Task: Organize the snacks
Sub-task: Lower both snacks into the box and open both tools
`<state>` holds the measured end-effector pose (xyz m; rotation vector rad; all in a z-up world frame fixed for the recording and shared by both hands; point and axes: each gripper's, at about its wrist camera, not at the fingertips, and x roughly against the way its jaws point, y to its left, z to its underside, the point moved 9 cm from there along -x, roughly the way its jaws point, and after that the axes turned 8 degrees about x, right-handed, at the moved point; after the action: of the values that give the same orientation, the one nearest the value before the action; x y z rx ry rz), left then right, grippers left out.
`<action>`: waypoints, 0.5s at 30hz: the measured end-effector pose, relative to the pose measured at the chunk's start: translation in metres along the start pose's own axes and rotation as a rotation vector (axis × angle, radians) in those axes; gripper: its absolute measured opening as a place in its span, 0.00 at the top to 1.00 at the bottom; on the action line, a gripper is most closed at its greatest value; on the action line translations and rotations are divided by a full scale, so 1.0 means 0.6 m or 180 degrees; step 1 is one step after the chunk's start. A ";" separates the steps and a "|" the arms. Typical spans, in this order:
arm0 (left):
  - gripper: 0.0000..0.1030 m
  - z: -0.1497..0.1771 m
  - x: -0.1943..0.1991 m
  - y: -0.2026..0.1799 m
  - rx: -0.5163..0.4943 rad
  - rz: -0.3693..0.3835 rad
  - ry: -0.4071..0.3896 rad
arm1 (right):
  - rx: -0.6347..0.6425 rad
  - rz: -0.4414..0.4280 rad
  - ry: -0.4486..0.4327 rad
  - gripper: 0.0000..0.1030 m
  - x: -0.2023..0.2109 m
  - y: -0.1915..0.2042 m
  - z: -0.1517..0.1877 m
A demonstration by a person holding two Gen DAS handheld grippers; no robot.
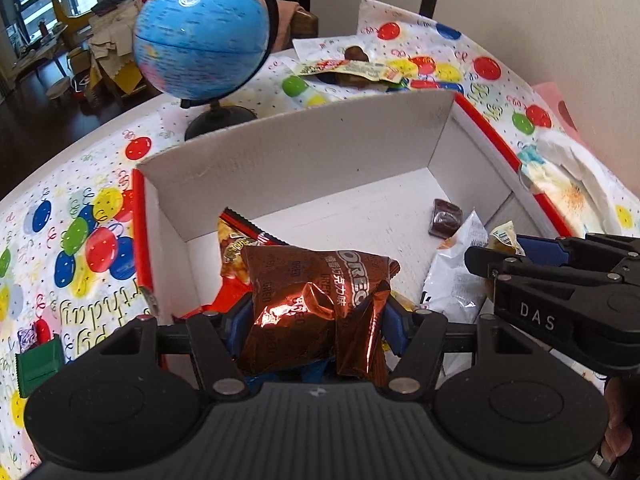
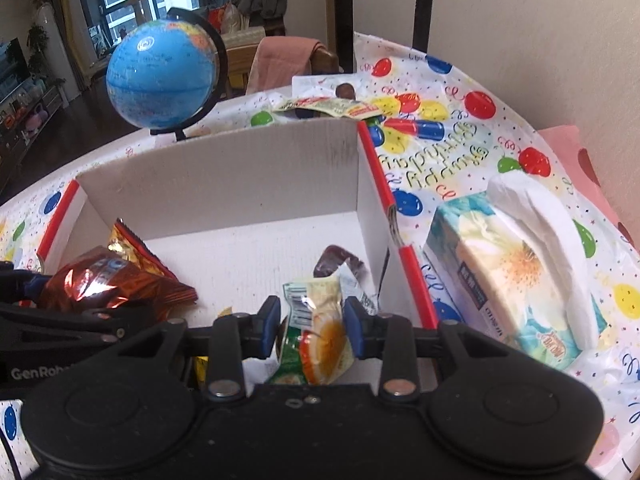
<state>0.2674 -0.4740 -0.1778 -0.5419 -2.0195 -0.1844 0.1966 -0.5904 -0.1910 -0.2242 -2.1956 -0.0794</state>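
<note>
My left gripper (image 1: 318,316) is shut on a brown foil Oreo packet (image 1: 316,304) and holds it over the near part of the white cardboard box (image 1: 304,148). The packet also shows in the right wrist view (image 2: 100,284). My right gripper (image 2: 312,320) is shut on a green and white snack packet (image 2: 316,332) over the box's near right corner (image 2: 240,184). The right gripper shows at the right in the left wrist view (image 1: 500,256). In the box lie a red and yellow snack bag (image 1: 236,248), a white bag (image 1: 456,276) and a dark brown candy (image 1: 444,218).
A blue globe (image 1: 200,32) stands behind the box on the balloon-print tablecloth (image 1: 80,216). More snack packets (image 1: 348,70) lie beyond the box's far wall. A tissue pack (image 2: 516,264) sits right of the box. A green packet (image 1: 38,364) lies at the left.
</note>
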 end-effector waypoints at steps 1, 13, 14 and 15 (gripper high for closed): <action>0.39 0.001 -0.004 0.000 -0.0004 0.0003 0.0011 | 0.0011 -0.0006 0.0013 0.67 -0.001 0.001 0.002; 0.34 0.005 0.000 -0.006 -0.0027 0.0123 -0.0029 | 0.0041 -0.0059 -0.0061 0.61 0.020 0.007 -0.001; 0.32 0.005 0.003 -0.005 -0.0021 0.0128 -0.0040 | 0.0042 -0.0064 -0.0073 0.60 0.024 0.008 -0.002; 0.31 0.006 0.007 -0.005 -0.0021 0.0132 -0.0053 | 0.0042 -0.0070 -0.0085 0.56 0.028 0.009 -0.002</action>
<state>0.2614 -0.4743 -0.1756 -0.5906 -2.0227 -0.1620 0.1887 -0.5832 -0.1769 -0.1948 -2.2248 -0.0744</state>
